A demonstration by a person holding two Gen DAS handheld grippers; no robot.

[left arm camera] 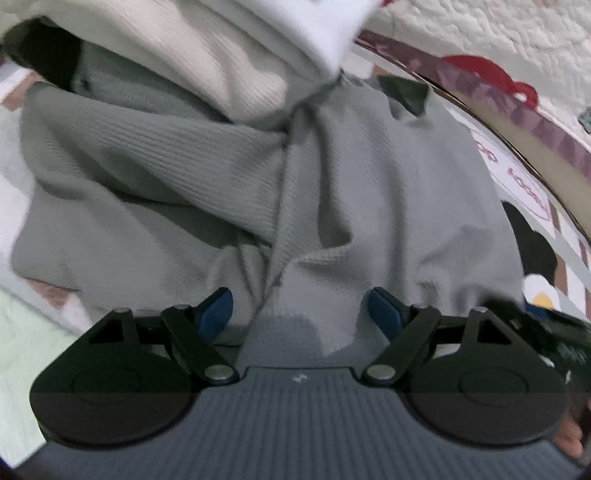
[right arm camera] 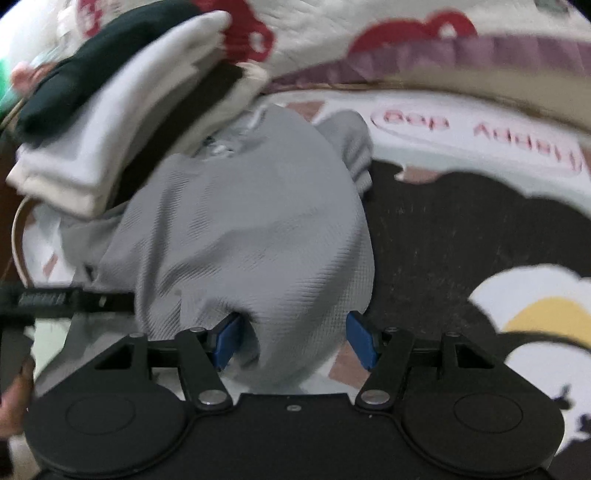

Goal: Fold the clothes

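Left tongs (left arm camera: 301, 314): blue pads (left arm camera: 216, 314) spread wide, released, nothing between them. Grey ribbed garment (left arm camera: 332, 192) lies bunched directly ahead, its near edge reaching in between the pads but not pinched. Folds twist toward a knot-like gather at the far middle.

Above the grey piece, a cream ribbed garment (left arm camera: 221, 62) and a white one (left arm camera: 325, 33) overlap its far edge. A dark item (left arm camera: 44, 55) shows at far left, partly hidden.

Right tongs (right arm camera: 291, 339): also spread apart, released. The grey garment (right arm camera: 251, 229) mounds up right in front of them; cloth bulges into the gap and touches the left pad (right arm camera: 227, 341). The right pad (right arm camera: 364, 339) stands just clear of it, as far as I can tell.

Stack of folded pieces at upper left in the right view: a white folded garment (right arm camera: 110, 122) with a dark green one (right arm camera: 92, 66) on top, resting against the grey piece's far side.

All sits on a printed bedsheet (right arm camera: 461, 229), dark patch with white and yellow cartoon shapes, pink lettering beyond. Quilted white cover with red print (right arm camera: 332, 37) along the far edge.

The left device's black body (right arm camera: 55, 299) enters the right view at left. Both views motion-blurred.
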